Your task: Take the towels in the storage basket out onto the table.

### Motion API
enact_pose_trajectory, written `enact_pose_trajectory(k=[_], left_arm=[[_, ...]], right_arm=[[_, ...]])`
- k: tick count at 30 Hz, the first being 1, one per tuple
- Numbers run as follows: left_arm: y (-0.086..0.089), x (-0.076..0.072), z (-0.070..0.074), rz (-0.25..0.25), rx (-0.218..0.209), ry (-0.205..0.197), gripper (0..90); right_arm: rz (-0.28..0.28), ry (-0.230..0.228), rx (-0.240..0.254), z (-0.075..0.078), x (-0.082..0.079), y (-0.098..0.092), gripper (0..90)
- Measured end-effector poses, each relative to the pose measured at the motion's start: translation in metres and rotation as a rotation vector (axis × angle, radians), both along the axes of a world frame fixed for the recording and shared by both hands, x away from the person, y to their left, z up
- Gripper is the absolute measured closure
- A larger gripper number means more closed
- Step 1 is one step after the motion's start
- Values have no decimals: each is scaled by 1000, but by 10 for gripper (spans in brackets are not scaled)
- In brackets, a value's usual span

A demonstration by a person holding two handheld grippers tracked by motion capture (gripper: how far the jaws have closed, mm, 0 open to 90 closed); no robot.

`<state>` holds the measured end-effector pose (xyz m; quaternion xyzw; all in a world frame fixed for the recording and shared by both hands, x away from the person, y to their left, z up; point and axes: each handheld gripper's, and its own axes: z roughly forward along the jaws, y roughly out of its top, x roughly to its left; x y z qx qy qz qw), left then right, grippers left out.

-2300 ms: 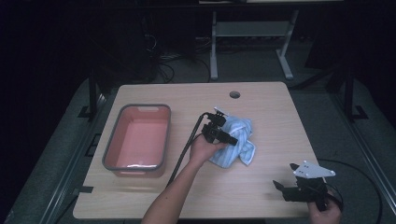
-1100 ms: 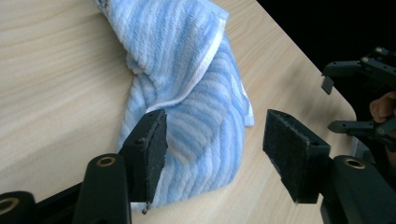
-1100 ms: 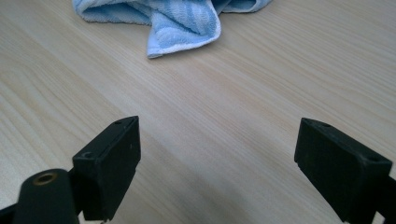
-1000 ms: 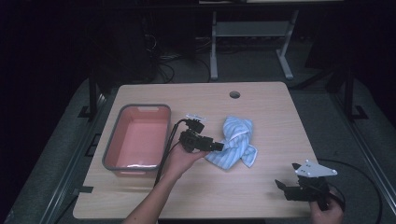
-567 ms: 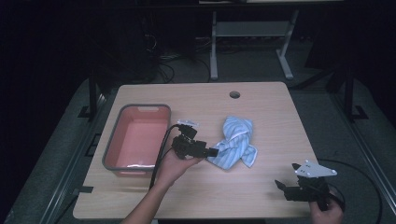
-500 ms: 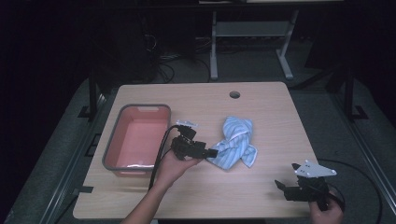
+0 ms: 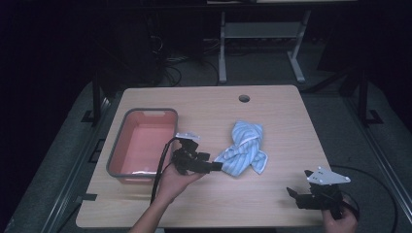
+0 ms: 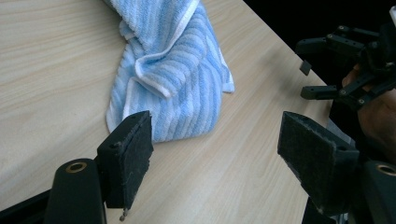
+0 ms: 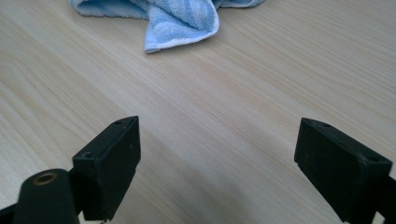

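high: above, forward-down | tool views: low, close | shared: towel (image 7: 244, 149)

Text on my grippers: I can read none.
Text on towel, bin, table: I read none.

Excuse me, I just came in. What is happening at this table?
A person holds a gripper in each hand at a wooden table. The left gripper, jaws open, points at the near edge of a crumpled blue striped towel and holds nothing. The right gripper waits open near the table's front right corner. A pink tub sits at the left.
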<state>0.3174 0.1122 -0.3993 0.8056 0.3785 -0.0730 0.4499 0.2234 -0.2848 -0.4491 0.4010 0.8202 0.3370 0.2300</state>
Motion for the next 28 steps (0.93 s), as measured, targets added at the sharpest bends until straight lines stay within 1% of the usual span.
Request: enact_pose_trajectory(k=[1,4,8,11,12,15,17,20,23,25,26,28], left_arm=[[1,-1,0,0,-5,-1,259],[3,-6,-3,0,-2,-9,255],[6,-12,-7,5,-10,-9,254],[8,-17,-9,2,-2,-13,253],[8,-19,-11,1,-6,-8,252],[10,-26,-13,3,4,-17,252],[11,-29,-15,4,1,-21,251],[12,-38,-18,-1,16,-32,246],[14,-46,-21,3,10,-38,244],[16,-51,-25,12,-7,-43,244],[17,-53,-26,12,-7,-47,246],[18,-59,-33,10,7,-59,245]], right_arm=[[0,1,-1,0,0,0,139],[2,0,-10,-1,0,1,139],[0,7,-9,-1,0,2,139],[2,6,-14,-2,0,2,139],[1,6,-15,-2,0,2,138],[-1,8,-11,-2,-1,2,139],[-2,8,-13,-2,-2,1,139],[-4,4,-7,-1,-2,1,139],[-1,4,-10,-1,-2,2,139],[3,-1,-20,0,-3,3,139],[4,-3,-22,-1,-4,4,139],[1,-1,-19,-2,-5,5,139]])
